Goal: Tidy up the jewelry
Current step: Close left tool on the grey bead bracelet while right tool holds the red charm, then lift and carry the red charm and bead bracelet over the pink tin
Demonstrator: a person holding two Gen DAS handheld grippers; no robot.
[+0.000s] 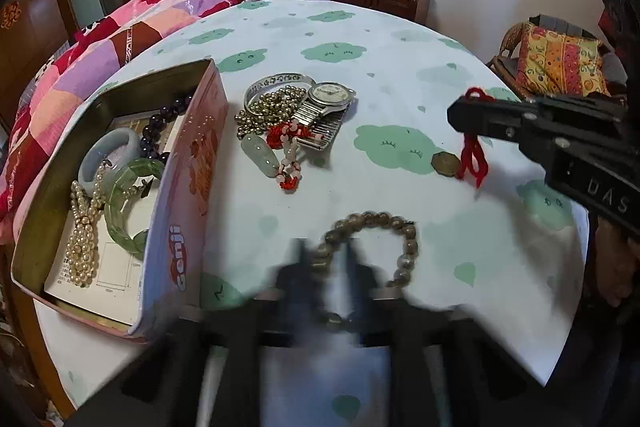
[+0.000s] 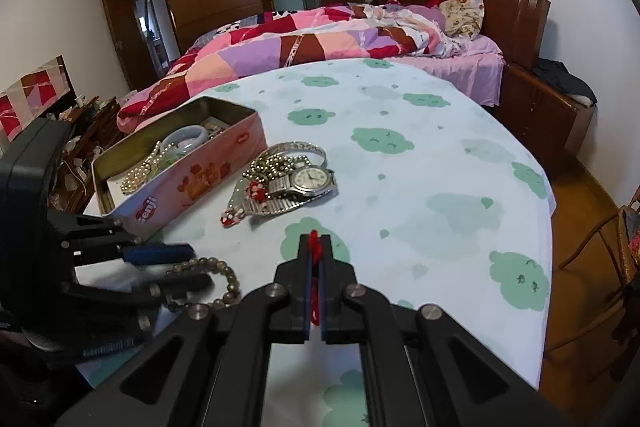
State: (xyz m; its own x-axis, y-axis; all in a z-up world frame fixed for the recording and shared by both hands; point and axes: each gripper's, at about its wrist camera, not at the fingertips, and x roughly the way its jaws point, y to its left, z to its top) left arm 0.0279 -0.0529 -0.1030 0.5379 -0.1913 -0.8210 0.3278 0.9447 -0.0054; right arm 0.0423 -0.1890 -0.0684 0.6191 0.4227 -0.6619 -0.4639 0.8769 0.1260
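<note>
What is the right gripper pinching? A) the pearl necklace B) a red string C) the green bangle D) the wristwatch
B: the right gripper is shut on the red string, whose loops hang below its fingers, while the wristwatch lies on the table and the pearl necklace and green bangle sit in the tin.

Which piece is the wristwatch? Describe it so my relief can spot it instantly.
On the cloud-print table, right of the pink tin, lies a jewelry heap. The wristwatch sits at its far right edge: the only piece with a round white dial and a ribbed metal band.
</note>
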